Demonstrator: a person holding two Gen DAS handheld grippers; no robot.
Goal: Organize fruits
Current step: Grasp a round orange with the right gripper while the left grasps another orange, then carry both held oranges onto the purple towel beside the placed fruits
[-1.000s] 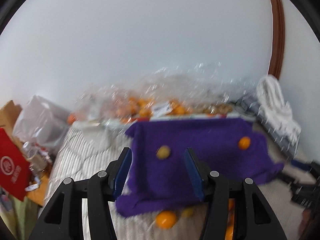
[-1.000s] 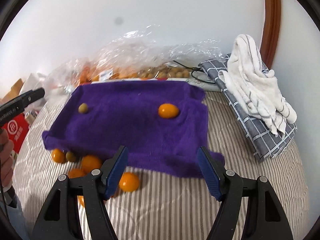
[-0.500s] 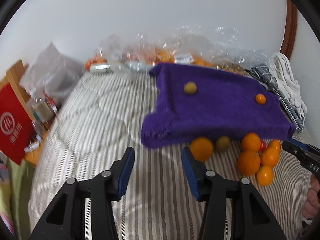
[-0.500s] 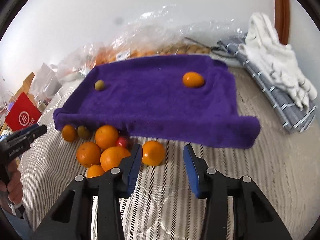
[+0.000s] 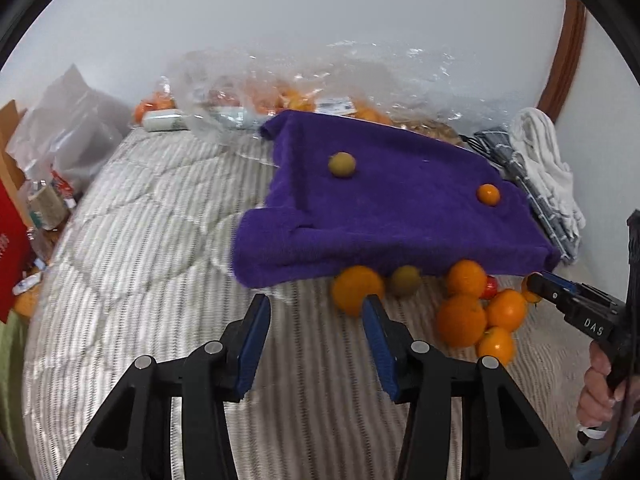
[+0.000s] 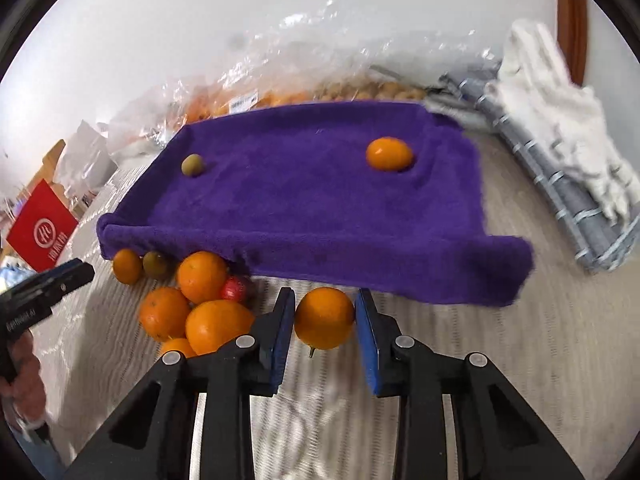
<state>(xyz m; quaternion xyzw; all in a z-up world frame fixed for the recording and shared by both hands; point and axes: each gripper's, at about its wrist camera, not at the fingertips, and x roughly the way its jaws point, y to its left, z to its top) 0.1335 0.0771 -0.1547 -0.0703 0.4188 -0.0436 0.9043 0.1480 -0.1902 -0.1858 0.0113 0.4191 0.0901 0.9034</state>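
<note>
Right gripper now straddling orange, jaws apart; left gripper open

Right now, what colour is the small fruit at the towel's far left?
Olive green: the small fruit on the purple towel is clearest in the right wrist view.

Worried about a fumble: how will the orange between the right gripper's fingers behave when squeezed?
The orange looks round and smooth, so it may roll off the striped quilt if nudged. It probably feels firm. The right gripper brackets it, fingers apparently not yet touching.

Left gripper and right gripper — black frames, blue pads, silver screws.
</note>
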